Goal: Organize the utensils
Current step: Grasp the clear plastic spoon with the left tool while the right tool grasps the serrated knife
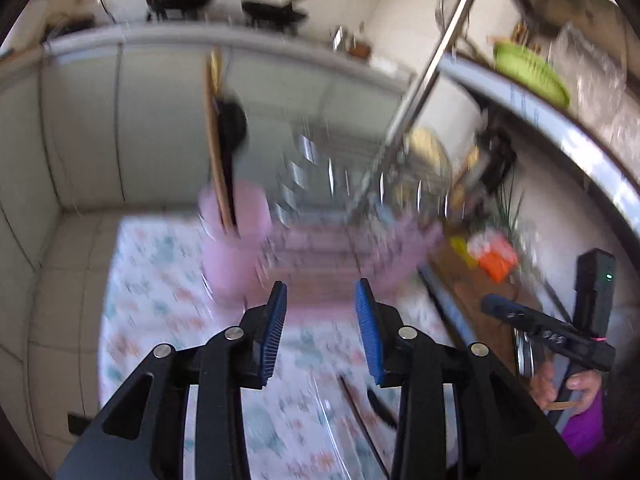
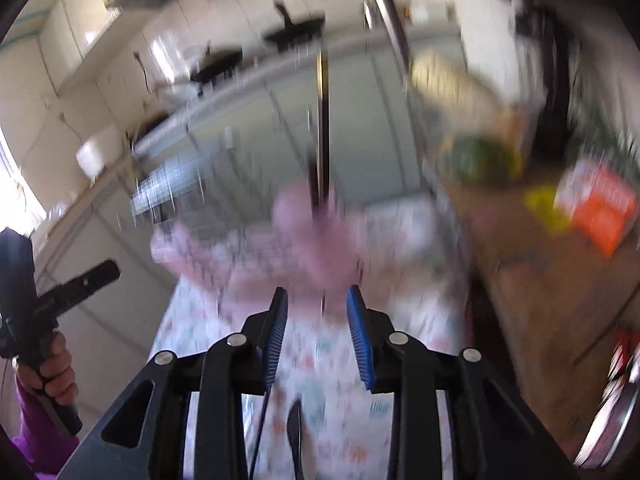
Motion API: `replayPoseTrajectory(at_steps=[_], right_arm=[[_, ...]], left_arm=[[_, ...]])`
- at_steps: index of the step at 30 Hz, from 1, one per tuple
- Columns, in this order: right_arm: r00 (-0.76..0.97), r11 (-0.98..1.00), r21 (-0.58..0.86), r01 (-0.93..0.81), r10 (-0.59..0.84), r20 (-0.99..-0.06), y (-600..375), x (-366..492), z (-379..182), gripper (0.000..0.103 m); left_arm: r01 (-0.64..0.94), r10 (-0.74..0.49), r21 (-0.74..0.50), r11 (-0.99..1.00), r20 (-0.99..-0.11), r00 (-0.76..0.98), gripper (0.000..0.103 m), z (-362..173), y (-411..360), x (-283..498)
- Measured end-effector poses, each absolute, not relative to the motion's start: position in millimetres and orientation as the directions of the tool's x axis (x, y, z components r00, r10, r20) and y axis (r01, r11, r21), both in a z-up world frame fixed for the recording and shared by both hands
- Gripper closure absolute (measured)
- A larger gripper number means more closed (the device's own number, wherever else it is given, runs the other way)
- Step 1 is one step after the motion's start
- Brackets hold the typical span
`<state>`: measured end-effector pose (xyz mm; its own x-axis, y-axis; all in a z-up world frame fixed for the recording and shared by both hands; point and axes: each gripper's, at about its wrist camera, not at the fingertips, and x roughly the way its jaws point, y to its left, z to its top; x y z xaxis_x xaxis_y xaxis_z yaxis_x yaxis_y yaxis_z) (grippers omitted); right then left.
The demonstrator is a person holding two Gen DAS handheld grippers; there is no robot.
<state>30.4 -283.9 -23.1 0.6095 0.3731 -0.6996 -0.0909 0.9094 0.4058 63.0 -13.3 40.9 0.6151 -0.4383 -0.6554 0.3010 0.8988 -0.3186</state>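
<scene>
Blurred pink plastic rack (image 1: 320,256) sits toward the far edge of the patterned cloth (image 1: 160,312), its rounded cup (image 1: 236,240) holding a wooden spatula (image 1: 214,136) and a dark ladle (image 1: 232,124) upright. Loose dark utensils (image 2: 294,432) lie flat on the cloth's near side. Left gripper (image 1: 322,300) and right gripper (image 2: 317,302), ribbed blue pads, both stand part-open, nothing between them.

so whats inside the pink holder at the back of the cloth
Standing in the pink holder are a long wooden utensil and a black-headed one, both upright. Their lower ends are hidden by its wall, and blur makes anything else inside impossible to tell.
</scene>
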Motion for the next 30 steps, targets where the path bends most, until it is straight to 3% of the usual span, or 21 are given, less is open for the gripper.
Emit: replayPoseTrajectory(at_steps=[3,8,14,16,20,22,26,30], right_arm=[[0.471,0.899,0.428,-0.093,0.418,-0.776,-264,28,-70,0.084],[0.385,0.898,0.424,-0.117,0.434,-0.814,-239,27,-97,0.084],[0.354,0.922,0.354,-0.158,0.388,-0.851,-217,27,-116,0.083],[0.348,0.931,0.327,-0.164,0.365,-0.864,-210,29,-123,0.083],[0.387,0.944,0.272,-0.189,0.326,-0.862,-203,29,-128,0.085],[0.411,0.950,0.266,-0.161,0.310,-0.857,-209,32,-128,0.093],[0.456,0.956,0.289,-0.050,0.279,-0.845,-234,38,-129,0.095],[0.422,0.943,0.329,-0.045,0.316,-0.850,-241,44,-131,0.092]], left_arm=[[0.303,-0.430,-0.317,0.898,-0.778,0.459,0.068,-12,-38,59],[0.225,-0.390,-0.335,0.915,-0.879,0.275,0.076,-79,-52,63],[0.188,-0.334,-0.291,0.938,-0.906,0.261,0.077,-102,-63,78],[0.184,-0.304,-0.260,0.948,-0.913,0.274,0.092,-104,-67,81],[0.163,-0.293,-0.255,0.953,-0.912,0.287,0.097,-106,-65,85],[0.128,-0.306,-0.280,0.951,-0.909,0.285,0.101,-104,-52,85],[0.091,-0.289,-0.275,0.957,-0.911,0.293,0.101,-102,-32,87],[0.103,-0.283,-0.265,0.959,-0.925,0.253,0.100,-105,-28,94]])
